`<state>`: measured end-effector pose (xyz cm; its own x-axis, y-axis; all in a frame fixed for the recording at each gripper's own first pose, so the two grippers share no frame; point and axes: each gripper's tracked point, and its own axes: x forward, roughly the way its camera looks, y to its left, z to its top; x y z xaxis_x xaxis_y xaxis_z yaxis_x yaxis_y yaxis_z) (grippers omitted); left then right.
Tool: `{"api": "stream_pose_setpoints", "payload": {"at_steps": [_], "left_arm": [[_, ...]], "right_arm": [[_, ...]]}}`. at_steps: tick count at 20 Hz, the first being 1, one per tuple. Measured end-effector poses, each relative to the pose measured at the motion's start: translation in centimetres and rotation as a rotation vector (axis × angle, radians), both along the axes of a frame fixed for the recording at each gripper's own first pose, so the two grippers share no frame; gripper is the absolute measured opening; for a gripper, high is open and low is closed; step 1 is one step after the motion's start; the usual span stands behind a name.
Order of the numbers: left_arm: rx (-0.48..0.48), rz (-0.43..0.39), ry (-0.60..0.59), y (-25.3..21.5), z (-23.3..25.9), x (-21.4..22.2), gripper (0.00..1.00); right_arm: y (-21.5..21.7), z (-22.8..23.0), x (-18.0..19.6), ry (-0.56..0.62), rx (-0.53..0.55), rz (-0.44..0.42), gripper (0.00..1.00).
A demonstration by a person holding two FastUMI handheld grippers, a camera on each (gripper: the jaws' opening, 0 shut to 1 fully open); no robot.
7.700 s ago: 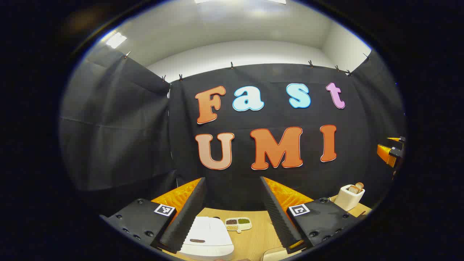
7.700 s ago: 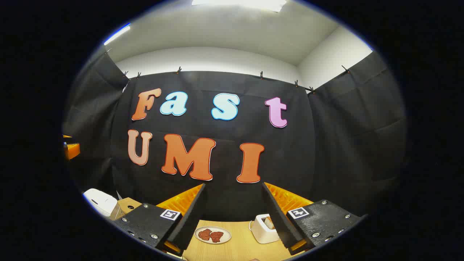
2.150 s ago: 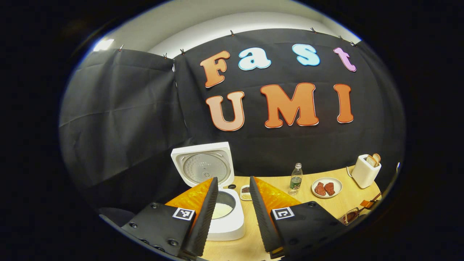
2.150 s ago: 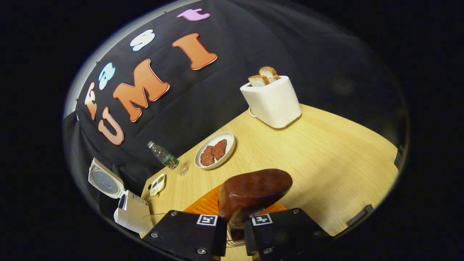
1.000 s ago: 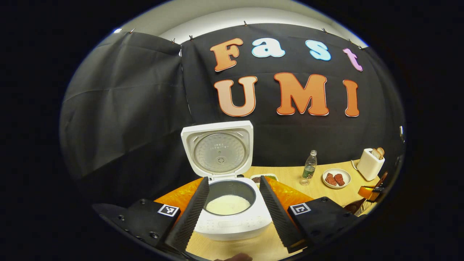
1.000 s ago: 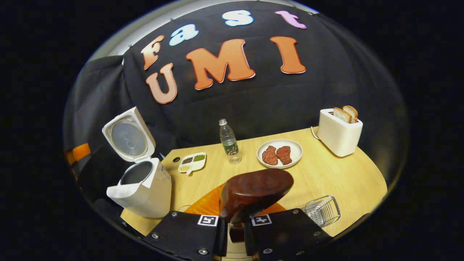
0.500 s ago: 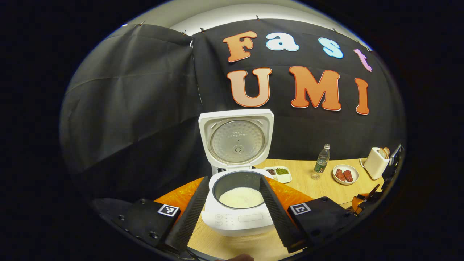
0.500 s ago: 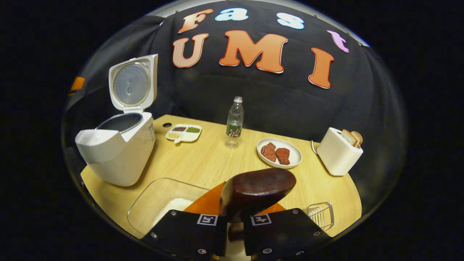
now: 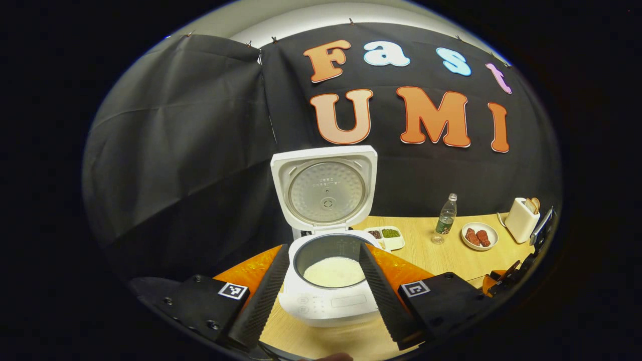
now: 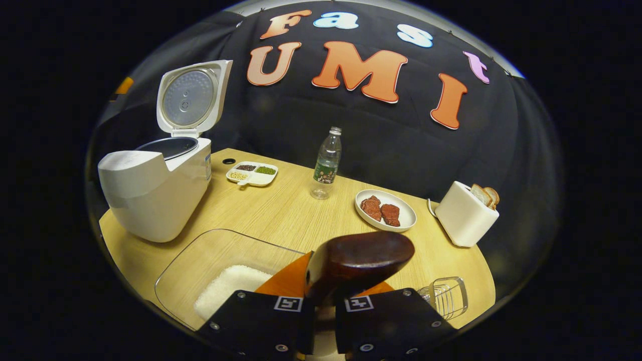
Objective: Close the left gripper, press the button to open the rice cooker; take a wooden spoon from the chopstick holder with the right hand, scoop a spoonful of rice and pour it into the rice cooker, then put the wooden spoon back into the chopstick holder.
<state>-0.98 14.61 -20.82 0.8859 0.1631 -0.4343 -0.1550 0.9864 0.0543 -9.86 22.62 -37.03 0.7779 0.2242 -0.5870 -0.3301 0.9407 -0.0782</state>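
Right gripper view — wooden spoon [image 10: 358, 260] foreground | bottle [image 10: 326, 163], plate [image 10: 386, 210] beyond

One rice cooker [image 10: 150, 195], one bottle [image 10: 326, 163], two steaks [image 10: 381, 209], two toast slices [image 10: 486, 194].

Rice cooker [image 10: 150, 195] (lid up) stands left of bottle [image 10: 326, 163], plate [image 10: 386, 210], toaster [image 10: 464, 215].
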Motion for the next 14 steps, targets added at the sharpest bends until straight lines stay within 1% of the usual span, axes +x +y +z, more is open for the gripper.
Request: {"api": "stream_pose_setpoints", "payload": {"at_steps": [1, 2, 3, 4, 5, 6, 7, 8, 9, 10, 11, 14], "left_arm": [[0.001, 0.0, 0.007, 0.1, -0.2, 0.0, 0.91], [0.002, 0.001, 0.013, 0.2, -0.3, 0.0, 0.95], [0.005, 0.001, 0.016, 0.4, -0.3, 0.0, 0.95], [0.008, 0.0, 0.016, 0.6, -0.4, -0.2, 0.91], [0.013, -0.002, 0.017, 0.7, -0.4, -0.2, 0.91], [0.017, -0.005, 0.019, 0.7, -0.5, -0.2, 0.95], [0.021, -0.008, 0.021, 0.7, -0.6, -0.2, 0.91], [0.024, -0.01, 0.022, 1.0, -0.7, -0.2, 0.95], [0.026, -0.012, 0.025, 1.1, -0.8, -0.3, 0.95], [0.026, -0.014, 0.027, 1.2, -0.9, -0.4, 0.91], [0.028, -0.016, 0.028, 1.4, -1.0, -0.5, 0.91], [0.028, -0.017, 0.033, 2.1, -1.3, -0.8, 0.91]], "right_arm": [[0.1, -0.2, -0.2, 0.002, 0.006, -0.005, 0.12], [0.3, -0.5, -0.7, 0.009, 0.01, -0.009, 0.16], [0.6, -0.7, -1.0, 0.017, 0.019, -0.012, 0.13], [1.1, -0.8, -1.4, 0.026, 0.031, -0.013, 0.12], [1.8, -0.7, -1.8, 0.037, 0.066, -0.011, 0.12], [2.5, -0.6, -2.1, 0.045, 0.087, -0.017, 0.13], [3.1, -0.7, -2.2, 0.06, 0.105, -0.017, 0.13], [3.7, -0.6, -2.3, 0.071, 0.129, -0.021, 0.13], [4.3, -0.6, -2.4, 0.095, 0.157, -0.029, 0.12], [4.9, -0.7, -2.6, 0.115, 0.187, -0.035, 0.13], [5.3, -0.7, -2.7, 0.134, 0.212, -0.04, 0.12], [6.0, -0.7, -2.7, 0.166, 0.239, -0.052, 0.12]]}}
